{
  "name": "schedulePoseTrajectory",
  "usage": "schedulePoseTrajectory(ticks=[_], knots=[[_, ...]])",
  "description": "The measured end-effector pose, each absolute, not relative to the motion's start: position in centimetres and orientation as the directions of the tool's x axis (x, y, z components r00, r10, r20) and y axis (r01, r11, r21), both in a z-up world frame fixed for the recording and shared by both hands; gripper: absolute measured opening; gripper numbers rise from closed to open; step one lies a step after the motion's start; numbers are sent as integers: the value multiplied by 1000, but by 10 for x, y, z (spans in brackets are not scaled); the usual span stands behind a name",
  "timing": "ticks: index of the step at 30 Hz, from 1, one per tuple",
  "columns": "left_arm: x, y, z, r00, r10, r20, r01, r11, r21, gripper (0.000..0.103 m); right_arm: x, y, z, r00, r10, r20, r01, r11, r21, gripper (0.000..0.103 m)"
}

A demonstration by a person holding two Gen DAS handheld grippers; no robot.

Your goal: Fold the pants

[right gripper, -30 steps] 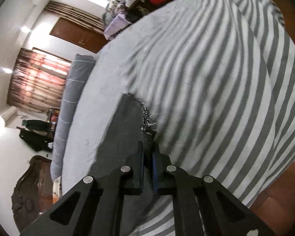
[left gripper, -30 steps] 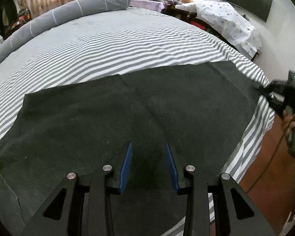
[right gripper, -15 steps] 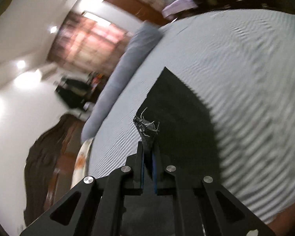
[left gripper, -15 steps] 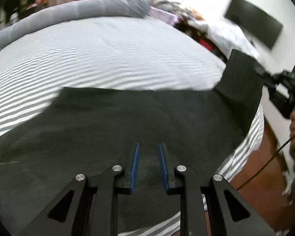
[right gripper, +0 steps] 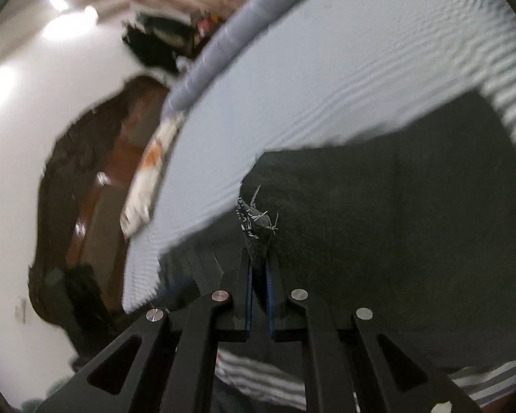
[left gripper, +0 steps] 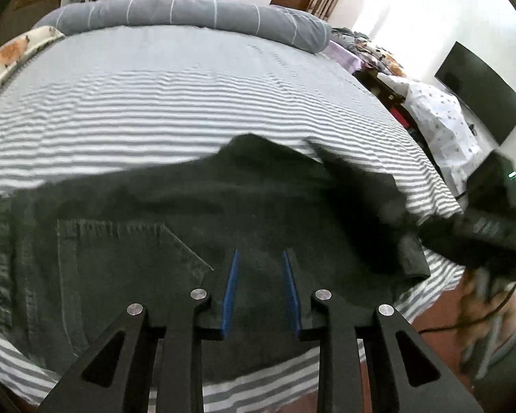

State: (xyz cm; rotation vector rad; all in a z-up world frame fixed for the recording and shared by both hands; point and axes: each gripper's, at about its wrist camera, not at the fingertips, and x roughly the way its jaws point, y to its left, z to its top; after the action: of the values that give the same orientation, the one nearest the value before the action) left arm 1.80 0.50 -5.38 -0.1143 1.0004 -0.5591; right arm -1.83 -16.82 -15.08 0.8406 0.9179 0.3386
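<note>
right wrist: frayed denim pants (right gripper: pixel 258 216) hem pinched.

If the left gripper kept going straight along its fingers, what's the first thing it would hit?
Most likely the dark pants spread on the striped bed. The left gripper tilts down over them, jaws parted with nothing between them, beside the back pocket. Depth is hard to judge.

Dark denim pants (left gripper: pixel 196 241) lie spread just ahead of the left gripper's fingers, pocket up, right leg lifted, folding over.
</note>
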Motion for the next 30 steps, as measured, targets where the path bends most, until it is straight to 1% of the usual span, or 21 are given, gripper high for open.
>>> schedulePoseTrajectory(ticks=[2, 4, 7, 8, 10, 11, 12, 15, 18, 20, 23, 26, 30], knots=[[16, 2, -58, 397, -504, -767, 405, 846, -347, 27, -17, -152, -166, 537, 598, -595, 85, 664, 743, 8], [15, -1, -60, 387, -514, -765, 419, 838, -351, 27, -18, -139, -181, 500, 575, -647, 94, 707, 701, 8], [18, -8, -61, 383, -523, -762, 426, 831, -356, 28, -24, -136, -198, 474, 566, -674, 100, 726, 680, 11], [19, -9, -60, 381, -526, -760, 426, 829, -361, 28, -25, -136, -200, 473, 568, -674, 107, 722, 683, 13], [22, -11, -59, 380, -535, -754, 421, 826, -374, 28, -28, -140, -197, 462, 587, -665, 97, 712, 696, 25], [24, -12, -57, 381, -543, -749, 415, 824, -386, 28, -31, -140, -191, 455, 586, -671, 83, 722, 687, 36], [27, -13, -54, 380, -557, -738, 411, 817, -405, 28, -36, -141, -185, 456, 584, -672, 69, 729, 681, 42], [30, -23, -45, 389, -581, -715, 411, 804, -430, 28, -49, -158, -162, 500, 548, -670, 43, 758, 651, 42], [31, -42, -41, 385, -592, -708, 447, 791, -418, 28, -50, -190, -141, 582, 416, -699, 90, 821, 564, 42], [28, -62, -47, 364, -584, -726, 482, 785, -389, 28, -39, -216, -136, 607, 299, -737, 175, 854, 490, 42], [21, -84, -58, 345, -562, -752, 526, 779, -341, 28, -19, -243, -139, 607, 180, -774, 265, 872, 411, 42], [14, -100, -73, 321, -526, -788, 568, 772, -284, 28, -1, -258, -150, 580, 111, -807, 316, 882, 349, 41], [10, -110, -94, 294, -447, -845, 593, 779, -206, 28, 21, -266, -169, 541, 67, -839, 348, 890, 296, 36]])
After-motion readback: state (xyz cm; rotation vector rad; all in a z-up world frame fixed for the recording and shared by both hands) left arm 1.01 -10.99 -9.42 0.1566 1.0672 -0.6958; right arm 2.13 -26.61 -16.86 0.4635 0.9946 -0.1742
